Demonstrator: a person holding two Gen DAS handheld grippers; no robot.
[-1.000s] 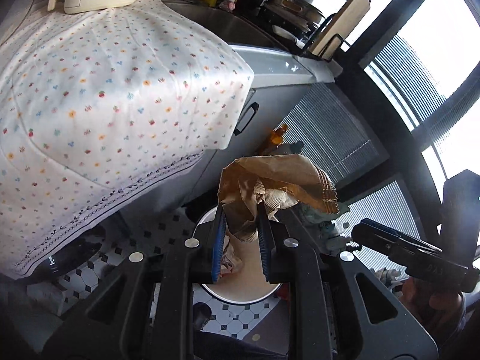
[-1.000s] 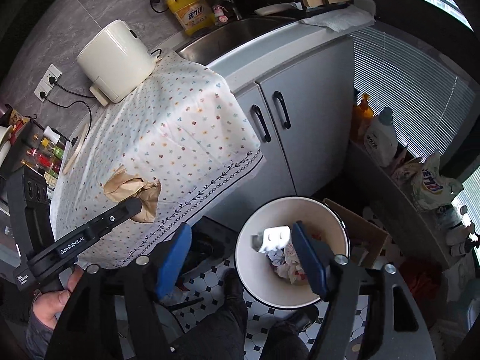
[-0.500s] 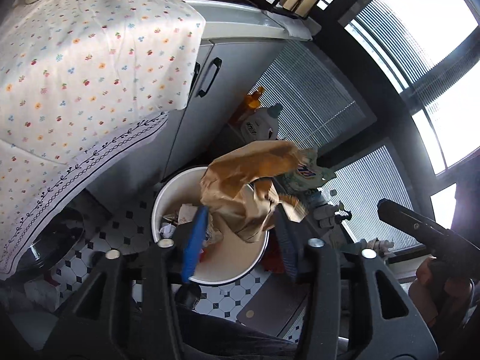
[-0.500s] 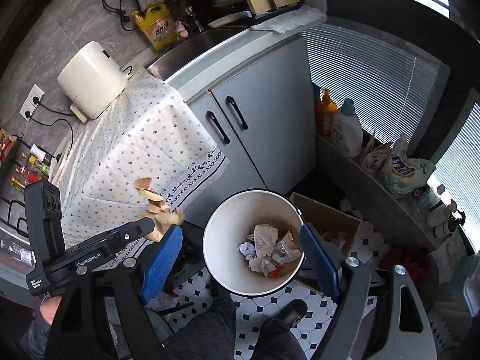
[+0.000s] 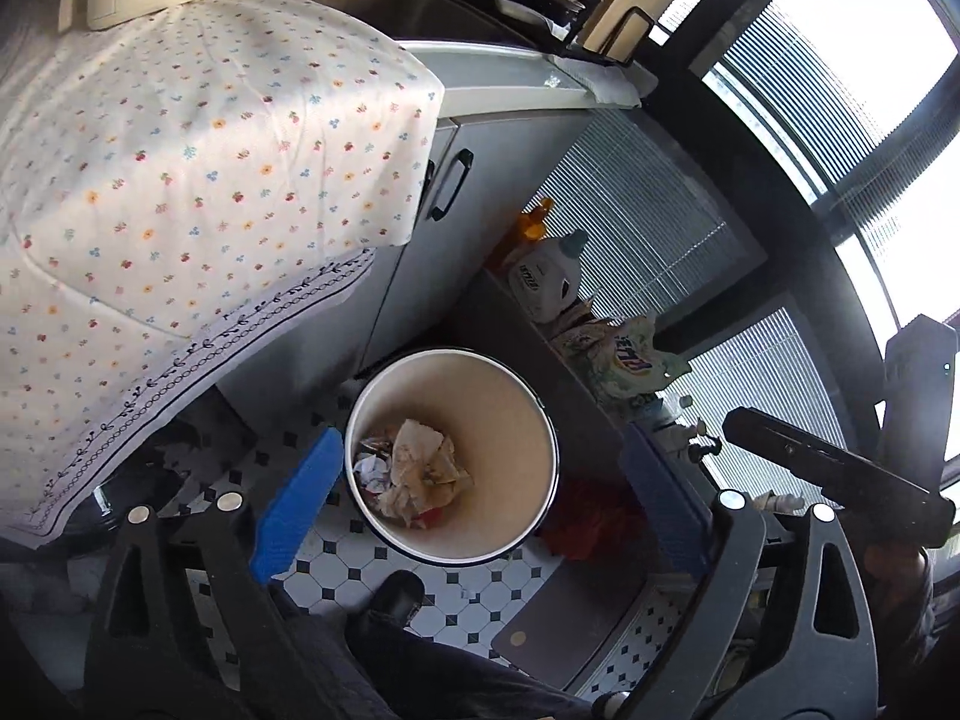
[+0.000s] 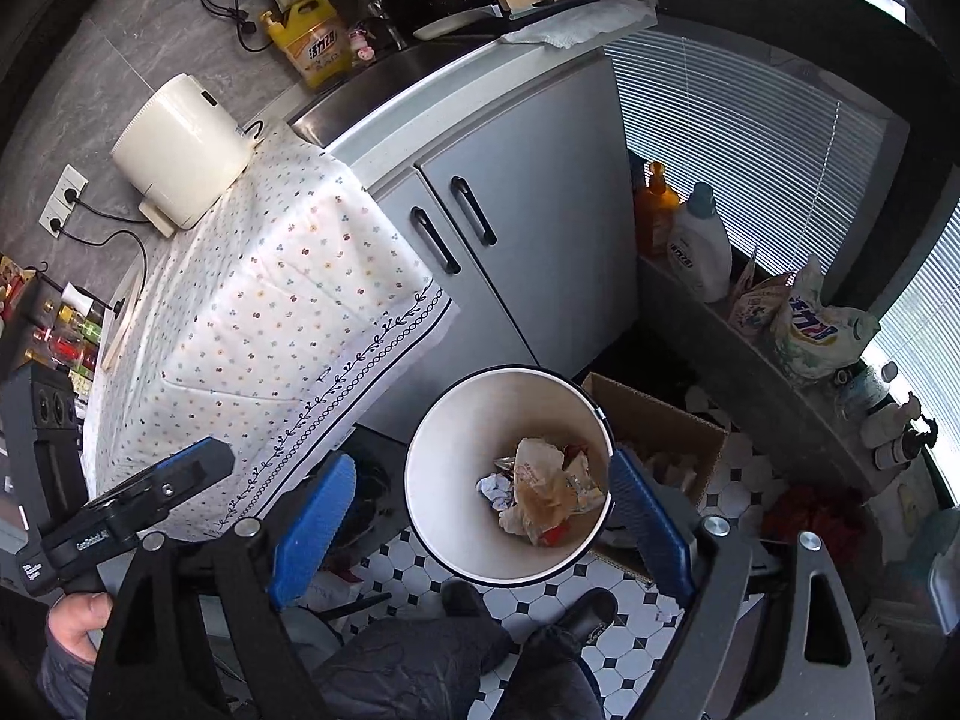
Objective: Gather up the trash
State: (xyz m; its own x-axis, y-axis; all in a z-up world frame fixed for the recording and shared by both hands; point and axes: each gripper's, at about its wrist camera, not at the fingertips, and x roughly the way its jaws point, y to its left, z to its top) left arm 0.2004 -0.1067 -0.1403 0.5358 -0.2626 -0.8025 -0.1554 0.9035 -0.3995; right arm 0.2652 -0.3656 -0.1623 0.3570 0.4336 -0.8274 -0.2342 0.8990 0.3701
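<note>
Kitchen corner, floor (image 5: 462,594) of white tiles with small black diamonds. A grey cabinet (image 6: 528,228) with two black handles stands under a worktop with a sink; against its left side a unit is draped with a flower-dotted cloth (image 6: 282,300), a cream appliance (image 6: 180,150) at the cloth's back edge beside the sink. Windows with slatted blinds (image 6: 732,144) fill the right of the room, and a low grey ledge (image 6: 774,408) below them carries detergent bottles and bags. A white bin (image 5: 528,420) with a dark rim stands on the floor at the foot of the cabinet, an open cardboard box (image 6: 660,420) touching its right side. Crumpled brown paper (image 5: 423,468) and smaller scraps lie at the bottom of the bin, none of it in contact with either tool. Left gripper (image 5: 480,510): jaws have just been opening, now spread wide above the bin, nothing between the blue pads. Right gripper (image 6: 480,525): jaws likewise just opening, spread wide over the same bin, holding and touching nothing. A dark trouser leg and shoe (image 6: 585,606) show at the lower edge
</note>
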